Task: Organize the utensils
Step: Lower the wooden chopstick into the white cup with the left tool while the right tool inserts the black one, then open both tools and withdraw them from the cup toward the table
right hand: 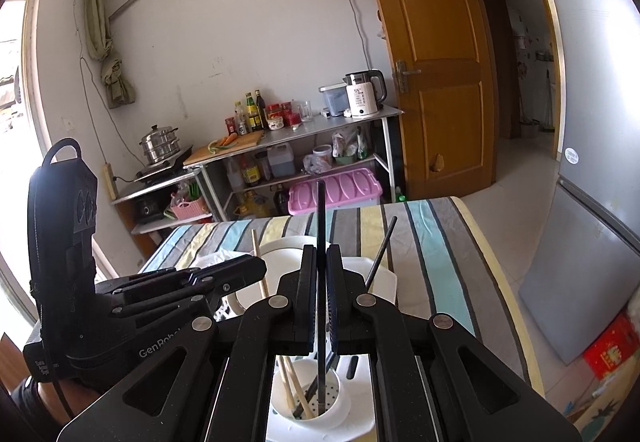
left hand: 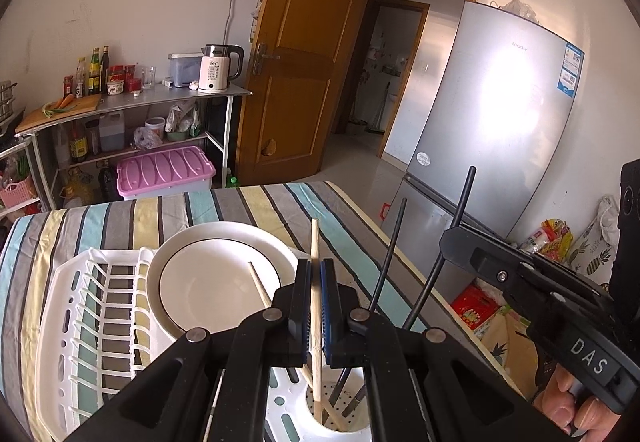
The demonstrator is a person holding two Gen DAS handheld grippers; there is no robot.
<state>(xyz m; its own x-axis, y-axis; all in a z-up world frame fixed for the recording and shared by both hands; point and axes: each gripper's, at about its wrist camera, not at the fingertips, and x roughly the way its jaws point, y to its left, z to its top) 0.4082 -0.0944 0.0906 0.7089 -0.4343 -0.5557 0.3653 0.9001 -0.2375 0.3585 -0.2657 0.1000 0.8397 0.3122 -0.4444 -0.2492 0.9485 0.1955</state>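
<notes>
A sunlit kitchen with white walls

A wooden door (left hand: 304, 54) stood open at twelve o'clock, a grey fridge (left hand: 492, 114) at two, a metal shelf rack (left hand: 132, 110) at ten.

Cup (right hand: 308, 408) crowded w/ chopsticks (right hand: 290, 386), plate (left hand: 224, 278) beside, table's (right hand: 440, 250) right side free

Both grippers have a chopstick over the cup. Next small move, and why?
Probably lower the left gripper a little more, then open it. Its wooden chopstick is pinched upright with the lower end already inside the white cup, so it should drop in. The right gripper with its black chopstick looks much the same.
</notes>
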